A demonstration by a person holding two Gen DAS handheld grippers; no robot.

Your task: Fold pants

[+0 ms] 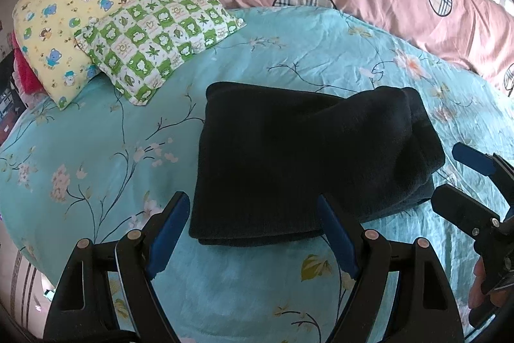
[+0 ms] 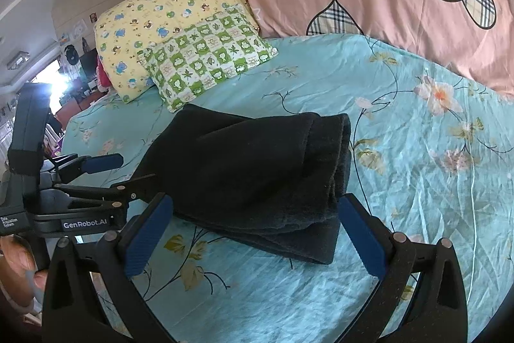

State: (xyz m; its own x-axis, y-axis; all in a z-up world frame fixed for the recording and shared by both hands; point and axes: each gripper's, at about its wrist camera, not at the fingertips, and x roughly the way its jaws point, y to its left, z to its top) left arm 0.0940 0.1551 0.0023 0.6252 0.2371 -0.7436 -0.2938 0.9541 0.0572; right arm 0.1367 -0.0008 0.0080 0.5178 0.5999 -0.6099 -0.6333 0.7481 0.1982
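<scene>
Left claw point(image 1: 253, 233): blue pads spread wide, empty, at near edge of pants point(image 1: 308, 163).
Right claw point(image 2: 253, 233): also spread, empty, facing bundle's layered end.
Pants: dark, thick, fleecy; already folded into compact stack mid-bed point(image 2: 417, 182), toward near edge.
Judged soft, limp, moderately light, not slippery; layers likely shift. Best pinch all layers at folded edge corners.
Beyond: pillows point(image 1: 106, 21) at far left corner.

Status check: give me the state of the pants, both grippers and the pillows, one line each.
black pants: folded into a compact stack, lying on the teal floral sheet.
left gripper: open, empty, at the stack's near edge.
right gripper: open, empty, at the stack's near edge.
green checked pillow: leaning on the yellow pillow.
</scene>
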